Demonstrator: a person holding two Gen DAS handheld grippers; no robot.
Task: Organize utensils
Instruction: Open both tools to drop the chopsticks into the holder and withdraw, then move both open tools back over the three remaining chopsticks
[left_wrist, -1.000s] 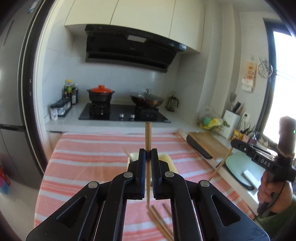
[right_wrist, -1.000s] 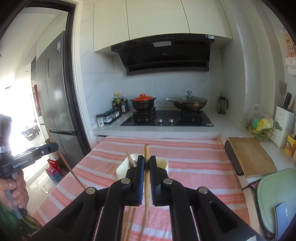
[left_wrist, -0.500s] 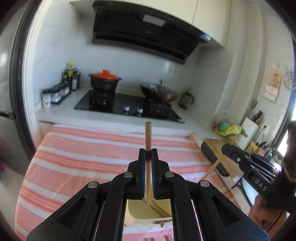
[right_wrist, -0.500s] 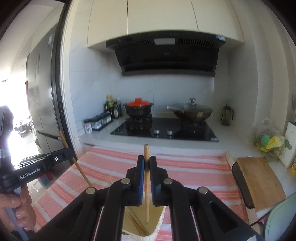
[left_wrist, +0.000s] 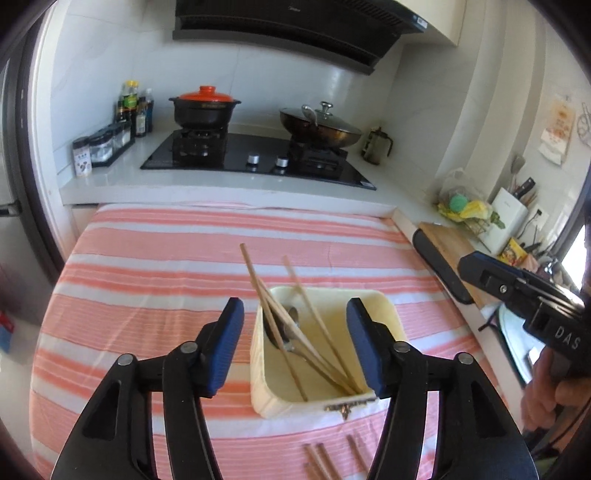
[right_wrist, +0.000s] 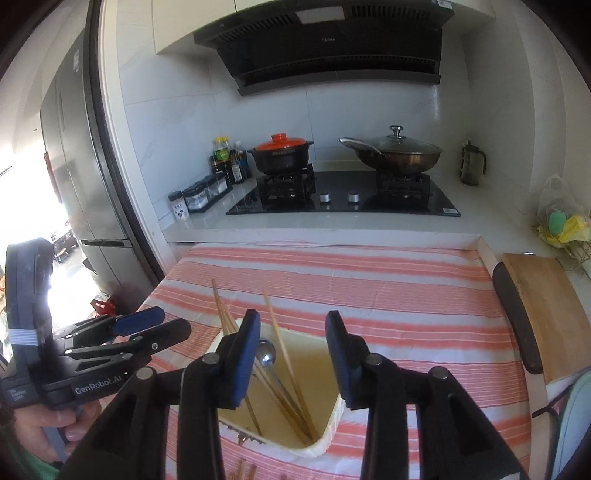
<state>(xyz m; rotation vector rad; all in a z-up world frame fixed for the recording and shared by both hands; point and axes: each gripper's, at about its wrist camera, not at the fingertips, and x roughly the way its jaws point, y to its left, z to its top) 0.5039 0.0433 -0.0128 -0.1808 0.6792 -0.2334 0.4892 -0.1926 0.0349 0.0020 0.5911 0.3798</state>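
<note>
A cream utensil box (left_wrist: 389, 319) (right_wrist: 334, 424) stands on the striped cloth. Several wooden chopsticks (left_wrist: 317, 325) (right_wrist: 280, 343) and a metal spoon (left_wrist: 291, 325) (right_wrist: 266, 356) lean inside it. My left gripper (left_wrist: 295, 321) is open and empty just above the box. My right gripper (right_wrist: 291, 339) is open and empty over the box too. In the left wrist view the right gripper (left_wrist: 517, 291) shows at the right edge; in the right wrist view the left gripper (right_wrist: 136, 328) shows at the left.
More chopsticks (left_wrist: 321, 461) (right_wrist: 243, 470) lie on the pink striped cloth (left_wrist: 147, 277) (right_wrist: 388, 295) in front of the box. A wooden cutting board (right_wrist: 543, 306) lies at the right. A hob with a red-lidded pot (left_wrist: 205, 107) and a wok (left_wrist: 319, 125) stands behind.
Both grippers were shut on one chopstick each. They moved over the box and opened; the two chopsticks now lean inside the box.
</note>
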